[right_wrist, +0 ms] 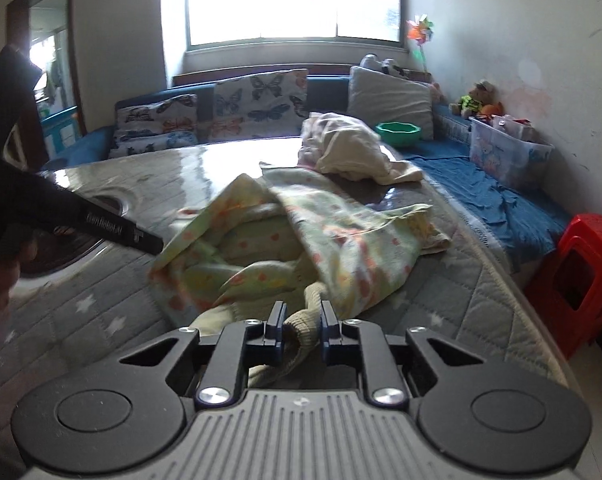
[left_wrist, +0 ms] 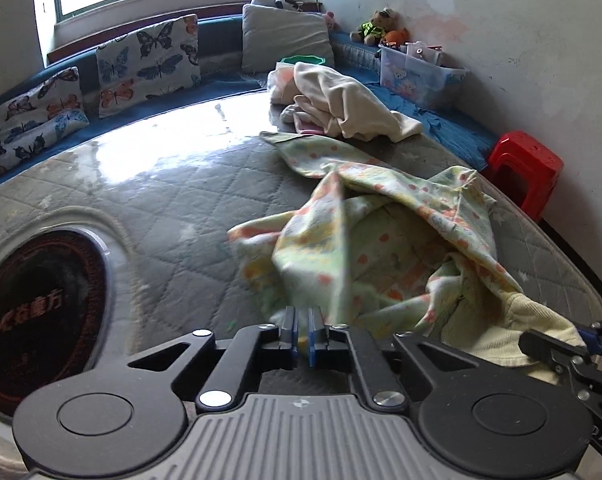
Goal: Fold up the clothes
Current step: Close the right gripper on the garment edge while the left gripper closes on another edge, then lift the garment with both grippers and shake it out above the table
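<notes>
Nearest to us, the left gripper (left_wrist: 300, 330) has its jaws drawn almost together, pinching the near edge of the floral garment (left_wrist: 365, 240), a pale green piece dotted with orange and yellow. In the right wrist view, the right gripper (right_wrist: 300, 330) stands narrow, and the ribbed yellowish cuff (right_wrist: 301, 320) of that same garment lies between its pads; we cannot tell for sure whether the pads press on it, though the cloth bunches against the left one. The left wrist view shows that gripper at the far right edge with the yellow ribbed cloth at its tip.

The floral garment lies crumpled on the quilted grey mattress (left_wrist: 173, 200), in the near-right part of it, one flap stretching away toward the far side. To the near left of the mattress sits a dark oval label (left_wrist: 41, 320) with reddish characters.

Farther off, a heap of cream clothes (left_wrist: 341, 100) rests at the far edge of the mattress, just beyond the garment's far flap. Behind it we see a green bowl (right_wrist: 399, 132), butterfly cushions (left_wrist: 149, 64), a plain grey cushion (left_wrist: 285, 40), and a blue bench cover. At the far right stand a clear storage box (left_wrist: 421, 76), a teddy bear (left_wrist: 375, 24) and a red stool (left_wrist: 525, 172).
</notes>
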The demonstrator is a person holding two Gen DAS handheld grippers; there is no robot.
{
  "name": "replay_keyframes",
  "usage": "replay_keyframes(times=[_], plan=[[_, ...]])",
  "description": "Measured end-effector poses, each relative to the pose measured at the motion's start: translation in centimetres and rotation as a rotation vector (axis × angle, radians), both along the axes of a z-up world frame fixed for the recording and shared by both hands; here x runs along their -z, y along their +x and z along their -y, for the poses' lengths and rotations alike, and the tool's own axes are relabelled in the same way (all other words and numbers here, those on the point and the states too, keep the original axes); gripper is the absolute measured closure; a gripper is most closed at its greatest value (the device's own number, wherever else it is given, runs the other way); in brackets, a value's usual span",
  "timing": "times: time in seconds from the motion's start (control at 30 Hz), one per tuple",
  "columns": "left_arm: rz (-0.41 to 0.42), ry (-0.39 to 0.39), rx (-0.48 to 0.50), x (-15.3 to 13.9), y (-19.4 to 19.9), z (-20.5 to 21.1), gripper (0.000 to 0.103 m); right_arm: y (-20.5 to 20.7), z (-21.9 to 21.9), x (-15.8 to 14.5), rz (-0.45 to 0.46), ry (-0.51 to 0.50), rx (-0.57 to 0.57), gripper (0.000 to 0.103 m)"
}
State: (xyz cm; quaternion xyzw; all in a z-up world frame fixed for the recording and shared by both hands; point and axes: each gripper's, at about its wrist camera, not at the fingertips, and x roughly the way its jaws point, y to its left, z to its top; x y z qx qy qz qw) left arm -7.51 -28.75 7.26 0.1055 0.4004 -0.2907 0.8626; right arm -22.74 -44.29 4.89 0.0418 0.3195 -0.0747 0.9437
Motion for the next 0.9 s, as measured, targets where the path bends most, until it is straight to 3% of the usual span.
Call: replay_keyframes(times=[0.17, 0.27, 0.3, 0.37, 0.4, 0.43, 0.5, 0.67, 0.77, 0.83, 0.87, 0.9], plan=[[-0.016, -0.001, -0.008, -0.1, -0.5, -3.0, 0.099, -2.4, -2.3, 0.2, -0.01, 0.001, -0.06, 0.091], [0.004, -0.014, -0.004, -1.0, -0.7, -3.5, 0.094, -2.9, -3.0, -0.7, -0.001, -0.016, -0.064, 0.088], [0.009, -0.021, -0.004, -1.3, -0.7, -3.4, 0.087, -2.9, -3.1, -1.1, 0.004, -0.023, -0.065, 0.086], [0.022, -0.037, 0.0, -1.8, -0.6, -2.8, 0.062, -2.7, -3.3, -1.9, 0.021, -0.04, -0.07, 0.077], [0.03, -0.043, 0.001, -2.0, -0.5, -2.4, 0.044, -2.6, -3.3, -2.3, 0.029, -0.051, -0.071, 0.073], [0.039, -0.045, 0.004, -2.1, -0.5, -2.0, 0.036, -2.3, -3.2, -2.7, 0.038, -0.062, -0.072, 0.07], [0.061, -0.04, 0.027, -2.0, -0.5, -0.9, 0.032, -1.5, -2.9, -3.4, 0.053, -0.079, -0.07, 0.067], [0.121, 0.017, 0.045, -0.8, 0.3, 2.2, 0.033, 1.6, -1.6, -3.2, 0.041, -0.101, -0.046, 0.064], [0.113, 0.044, 0.045, 0.6, 1.3, 3.5, 0.034, 3.6, -1.0, -2.5, 0.014, -0.111, -0.044, 0.064], [0.078, 0.05, 0.049, 1.6, 2.2, 3.9, 0.064, 4.9, -0.8, -2.0, 0.0, -0.12, -0.048, 0.064], [0.061, 0.049, 0.049, 2.0, 2.6, 3.9, 0.071, 5.5, -0.7, -1.8, -0.006, -0.122, -0.049, 0.064], [0.053, 0.047, 0.045, 2.2, 2.8, 3.7, 0.088, 6.2, -0.6, -1.5, -0.011, -0.123, -0.051, 0.063]])
